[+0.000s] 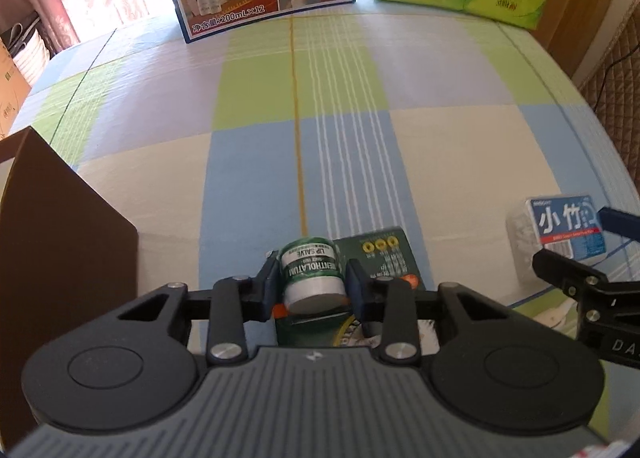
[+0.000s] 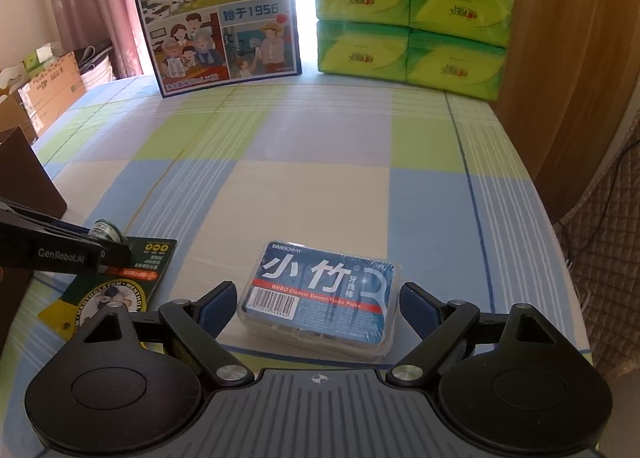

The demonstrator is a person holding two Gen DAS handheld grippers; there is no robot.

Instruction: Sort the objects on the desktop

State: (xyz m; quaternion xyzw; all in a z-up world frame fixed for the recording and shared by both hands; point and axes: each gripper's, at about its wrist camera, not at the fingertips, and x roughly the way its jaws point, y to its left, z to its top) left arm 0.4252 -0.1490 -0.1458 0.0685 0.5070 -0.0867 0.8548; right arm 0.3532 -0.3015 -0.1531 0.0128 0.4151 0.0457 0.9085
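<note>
In the left wrist view the left gripper (image 1: 311,284) pinches the lip salve tube (image 1: 311,276), its long axis along the fingers above the green card (image 1: 378,254); in the right wrist view the right gripper (image 2: 318,308) is spread around the floss box (image 2: 320,294) lying flat, long side crosswise.

1. We see the green backing card (image 1: 376,258) only in part: the lip salve tube (image 1: 310,272) and the left tool (image 1: 312,286) cover its middle.
2. The milk carton (image 2: 216,13) and tissue packs (image 2: 412,13) are cut by the top edge.
3. The brown box (image 1: 60,278) runs off the left edge.
4. Small print on the floss pick box (image 2: 320,294) is unreadable.
</note>
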